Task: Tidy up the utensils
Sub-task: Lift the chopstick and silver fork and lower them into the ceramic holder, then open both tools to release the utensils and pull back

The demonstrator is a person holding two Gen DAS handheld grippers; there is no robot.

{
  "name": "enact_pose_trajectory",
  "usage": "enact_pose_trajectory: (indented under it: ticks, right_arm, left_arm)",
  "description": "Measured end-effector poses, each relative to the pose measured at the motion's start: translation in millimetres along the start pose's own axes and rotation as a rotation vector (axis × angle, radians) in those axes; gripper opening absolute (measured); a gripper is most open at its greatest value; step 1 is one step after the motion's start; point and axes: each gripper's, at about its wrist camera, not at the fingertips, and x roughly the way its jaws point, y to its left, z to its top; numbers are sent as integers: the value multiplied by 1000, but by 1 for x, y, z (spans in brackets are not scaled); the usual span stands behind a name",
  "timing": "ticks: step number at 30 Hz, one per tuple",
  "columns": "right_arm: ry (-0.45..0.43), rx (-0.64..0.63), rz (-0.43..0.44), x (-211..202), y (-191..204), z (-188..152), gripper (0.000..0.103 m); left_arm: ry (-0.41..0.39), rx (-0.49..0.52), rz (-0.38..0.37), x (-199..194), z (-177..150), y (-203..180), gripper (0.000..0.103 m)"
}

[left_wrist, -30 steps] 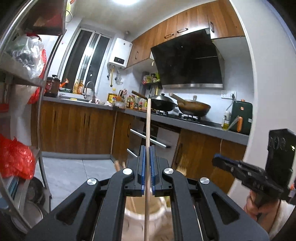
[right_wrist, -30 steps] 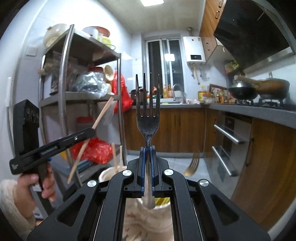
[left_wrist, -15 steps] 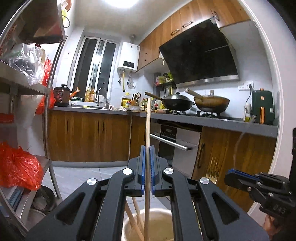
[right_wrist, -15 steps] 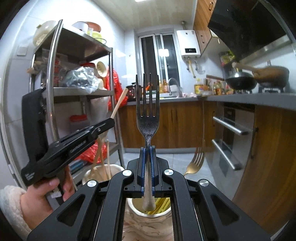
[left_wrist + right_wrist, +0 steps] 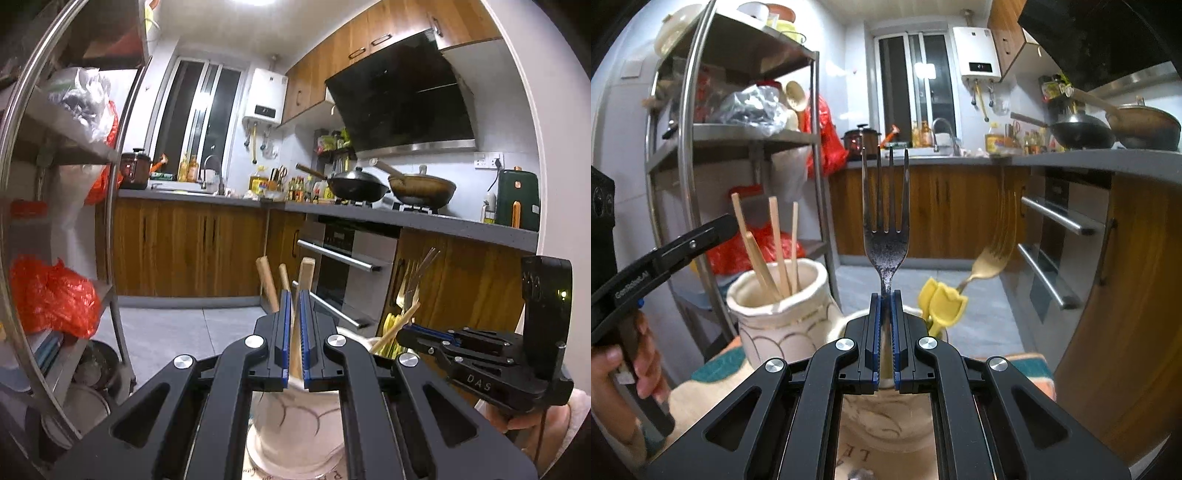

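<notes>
The dark fork (image 5: 885, 236) stands upright, tines up, its neck pinched between the blue pads of the right claw (image 5: 885, 306); the handle runs straight down between the jaws toward the mouth of the cream ceramic holder (image 5: 886, 417) directly beneath. Long axis vertical, so the coming move looks like a plain downward lowering and release into that holder, judged from its position alone. The right claw is the nearer one; the fork is already in its grip. In the same holder, just right of the fork, sit yellow-handled pieces (image 5: 942, 301) and a gold fork (image 5: 991, 254) leaning out to the right: these crowd the opening and could be knocked on the way down. To the left stands a second cream jar (image 5: 783, 314) holding wooden chopsticks (image 5: 777, 247), splayed upward. The left claw (image 5: 294, 314) hovers at that jar, jaws slightly spread with a wooden stick (image 5: 301, 295) passing between the pads; I cannot tell whether the pads touch it. Both vessels rest on a patterned cloth (image 5: 713, 373) on the surface. Metal shelf rack (image 5: 690, 140) behind, oven (image 5: 1060, 236) to the right, well apart.
</notes>
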Motion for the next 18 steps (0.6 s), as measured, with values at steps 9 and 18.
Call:
enact_pose_trajectory:
  ticks: [9,18]
  right_arm:
    - [48,15,-28,14,-3,-11,6]
    - [55,17,-46,17,-3,-14,7]
  left_arm:
    - [57,-16,32,-1,-9,15,4]
    - [83,-20,49,0,-13,20,6]
